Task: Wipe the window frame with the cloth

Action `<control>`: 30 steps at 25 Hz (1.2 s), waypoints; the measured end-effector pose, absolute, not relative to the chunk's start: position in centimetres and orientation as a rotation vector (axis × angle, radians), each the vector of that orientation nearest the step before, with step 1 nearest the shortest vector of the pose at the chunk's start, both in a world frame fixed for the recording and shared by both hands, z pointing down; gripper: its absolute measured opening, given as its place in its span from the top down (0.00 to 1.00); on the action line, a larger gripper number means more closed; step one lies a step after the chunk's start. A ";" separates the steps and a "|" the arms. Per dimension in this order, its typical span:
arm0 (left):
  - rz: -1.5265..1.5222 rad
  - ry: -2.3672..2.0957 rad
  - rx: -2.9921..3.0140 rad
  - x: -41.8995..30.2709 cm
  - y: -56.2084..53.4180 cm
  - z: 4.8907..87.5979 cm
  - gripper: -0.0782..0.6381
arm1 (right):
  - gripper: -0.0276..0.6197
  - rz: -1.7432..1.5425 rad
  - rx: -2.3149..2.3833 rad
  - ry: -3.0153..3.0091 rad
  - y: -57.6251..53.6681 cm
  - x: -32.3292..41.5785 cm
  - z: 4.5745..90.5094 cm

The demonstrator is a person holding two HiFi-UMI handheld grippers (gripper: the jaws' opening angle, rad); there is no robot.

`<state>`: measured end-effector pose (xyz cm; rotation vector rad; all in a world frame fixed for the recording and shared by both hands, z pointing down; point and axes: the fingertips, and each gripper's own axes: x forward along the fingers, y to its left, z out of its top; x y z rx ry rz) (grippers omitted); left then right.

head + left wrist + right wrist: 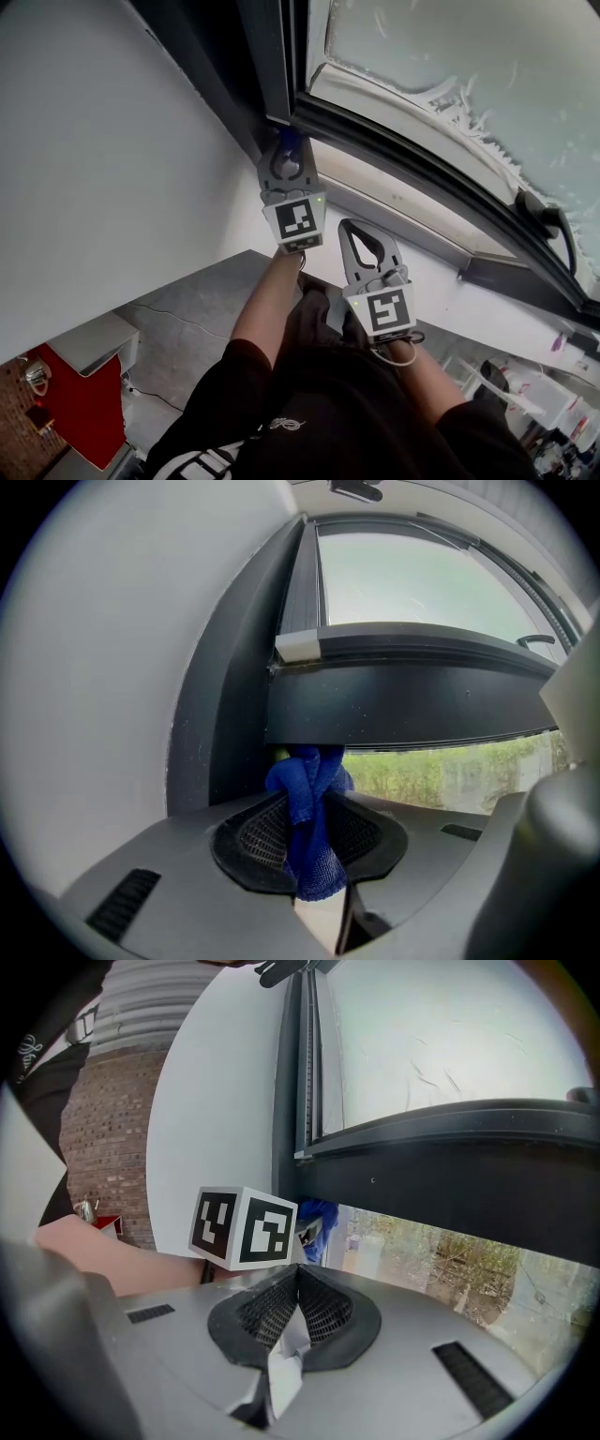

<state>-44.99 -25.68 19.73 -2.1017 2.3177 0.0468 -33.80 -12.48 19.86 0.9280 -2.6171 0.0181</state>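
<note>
Blue cloth held up at the dark window frame, ready to wipe.

The cloth (309,841) is bunched up, and its top looks to touch the underside of the window frame (403,700), in the corner by the white wall (94,667). The left gripper (309,799) is squeezed tight on the cloth. The right gripper (295,1302) is closed with nothing in it and sits just beside. This looks like the wiping step. Next, the cloth likely needs to slide along the frame while pushed against it.
</note>
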 end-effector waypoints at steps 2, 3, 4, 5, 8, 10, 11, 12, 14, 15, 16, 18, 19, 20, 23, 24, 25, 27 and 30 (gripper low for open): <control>0.033 2.324 -2.104 -45.0 -25.8 20.2 0.76 | 0.95 0.035 0.935 -2.620 -12.8 -33.9 20.1; 0.031 2.328 -2.105 -45.0 -25.8 20.4 0.76 | 0.95 0.039 0.937 -2.623 -12.9 -34.0 20.3; 0.031 2.332 -2.106 -45.0 -25.9 20.7 0.76 | 0.95 0.039 0.937 -2.625 -13.0 -34.1 20.4; 0.029 2.335 -2.106 -45.0 -26.0 20.9 0.76 | 0.95 0.036 0.936 -2.628 -13.2 -34.2 20.6; 0.002 2.352 -2.098 -45.1 -26.0 21.7 0.76 | 0.95 0.047 0.938 -2.639 -13.4 -34.3 21.2; -0.020 2.373 -2.081 -45.1 -26.1 22.2 0.76 | 0.95 0.069 0.944 -2.651 -13.9 -34.1 21.7; -0.026 2.384 -2.069 -45.2 -26.1 22.3 0.76 | 0.95 0.073 0.943 -2.659 -14.2 -34.0 22.0; -0.034 2.394 -2.057 -45.3 -26.2 22.5 0.76 | 0.95 0.071 0.940 -2.666 -14.4 -33.9 22.3; -0.061 2.414 -2.034 -45.4 -26.2 22.9 0.76 | 0.95 0.058 0.932 -2.672 -15.0 -33.6 23.1; -0.074 2.422 -2.025 -45.4 -26.2 23.1 0.76 | 0.95 0.054 0.932 -2.671 -15.2 -33.5 23.5; -0.082 2.426 -2.020 -45.4 -26.2 23.3 0.76 | 0.95 0.052 0.936 -2.672 -15.5 -33.4 23.9; -0.098 2.424 -2.012 -45.2 -26.3 23.6 0.76 | 0.95 0.043 0.937 -2.685 -15.8 -33.2 24.4; -0.112 2.419 -2.003 -45.0 -26.2 23.8 0.77 | 0.95 0.033 0.928 -2.698 -15.9 -33.2 24.6; -0.132 2.417 -1.988 -45.0 -26.2 23.9 0.77 | 0.95 0.026 0.908 -2.713 -16.0 -33.2 24.8; -0.198 2.441 -1.928 -45.5 -26.1 24.7 0.77 | 0.95 0.023 0.819 -2.733 -16.3 -33.5 26.3; -0.211 2.454 -1.915 -45.8 -26.2 25.1 0.77 | 0.95 0.021 0.798 -2.732 -16.5 -33.6 26.8; -0.219 2.467 -1.907 -46.1 -26.4 25.5 0.77 | 0.95 0.020 0.786 -2.729 -16.8 -33.7 27.2; -0.227 2.484 -1.893 -46.1 -26.5 26.3 0.77 | 0.95 0.027 0.783 -2.720 -17.1 -33.2 28.0; -0.224 2.509 -1.877 -44.6 -26.5 27.2 0.77 | 0.95 0.045 0.795 -2.716 -17.2 -31.2 28.8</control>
